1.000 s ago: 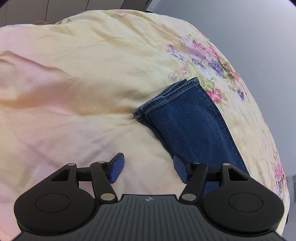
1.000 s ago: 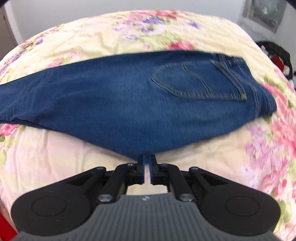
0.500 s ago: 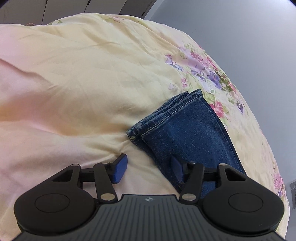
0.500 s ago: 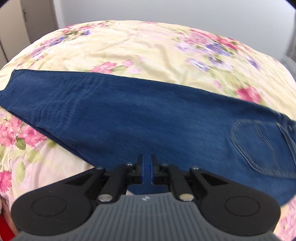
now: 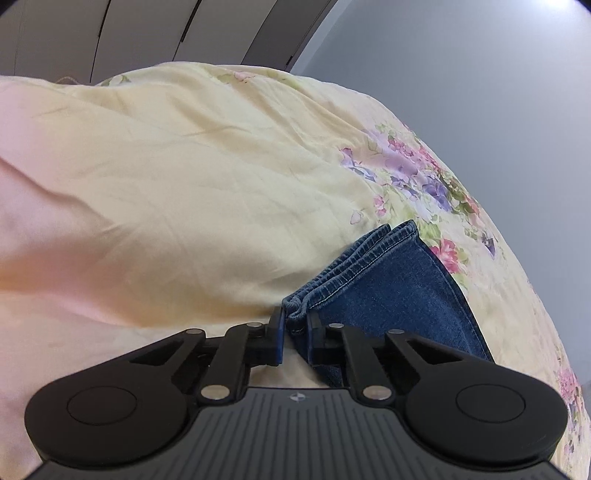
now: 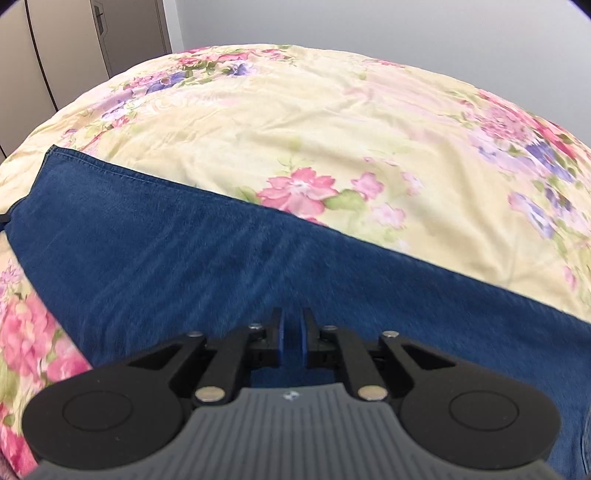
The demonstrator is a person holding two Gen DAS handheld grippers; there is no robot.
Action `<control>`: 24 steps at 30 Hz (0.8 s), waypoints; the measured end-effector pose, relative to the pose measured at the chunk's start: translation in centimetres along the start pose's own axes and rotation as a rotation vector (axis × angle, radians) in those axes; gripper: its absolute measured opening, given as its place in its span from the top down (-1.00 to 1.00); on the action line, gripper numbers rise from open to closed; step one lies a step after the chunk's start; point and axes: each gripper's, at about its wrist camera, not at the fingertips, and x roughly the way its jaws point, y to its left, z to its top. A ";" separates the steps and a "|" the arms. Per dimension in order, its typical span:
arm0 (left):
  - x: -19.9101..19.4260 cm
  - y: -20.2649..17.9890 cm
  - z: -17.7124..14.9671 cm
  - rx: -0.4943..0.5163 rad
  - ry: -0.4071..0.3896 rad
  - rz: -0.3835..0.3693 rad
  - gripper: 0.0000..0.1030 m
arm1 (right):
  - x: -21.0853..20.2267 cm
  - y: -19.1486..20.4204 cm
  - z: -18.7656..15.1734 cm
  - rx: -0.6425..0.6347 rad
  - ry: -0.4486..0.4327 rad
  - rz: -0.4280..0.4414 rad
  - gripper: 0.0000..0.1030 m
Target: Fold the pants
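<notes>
Left wrist view shows the jeans (image 5: 391,291) lying on a yellow flowered quilt (image 5: 192,192), one long leg running from the lower right edge of the quilt up and leftward, its stitched hem ends stacked together and pointing toward the plain middle of the quilt. The left gripper (image 5: 295,326) has just been closing, and its blue pads now pinch the near corner of those hems, with bunched denim filling the narrow gap between the two fingers. Beyond the quilt stand pale wardrobe doors (image 5: 155,33) and a grey wall (image 5: 461,74). Right wrist view shows the same jeans (image 6: 177,251) as a long band crossing the quilt (image 6: 332,129) slantwise, from the hem end at the quilt's upper left edge down to its lower right edge, so the long axis runs corner to corner of the picture. The right gripper (image 6: 291,334) sits over the middle of the leg, slightly blurred; its jaws have just been opening a little, and a slim gap shows between the pads with nothing caught in it, only denim lying underneath.
</notes>
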 end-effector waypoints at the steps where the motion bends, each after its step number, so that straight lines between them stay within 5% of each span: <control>1: 0.1 -0.1 0.0 0.009 0.001 0.008 0.76 | 0.9 0.0 0.5 0.004 0.010 -0.004 0.81; 14: 0.5 -0.7 0.1 0.032 0.023 0.053 0.73 | 8.9 -0.8 5.1 0.142 0.053 -0.021 0.96; 17: -0.6 -0.5 0.4 -0.003 0.029 0.064 0.44 | 8.2 -1.0 5.2 0.171 0.050 -0.023 0.96; 20: -2.4 0.3 0.5 -0.070 0.038 -0.002 -0.14 | 5.9 -0.9 4.9 0.184 0.015 -0.018 0.88; 24: -3.1 1.1 -0.4 -0.124 0.092 -0.084 -0.22 | 2.6 -0.5 2.9 0.141 0.002 0.011 0.84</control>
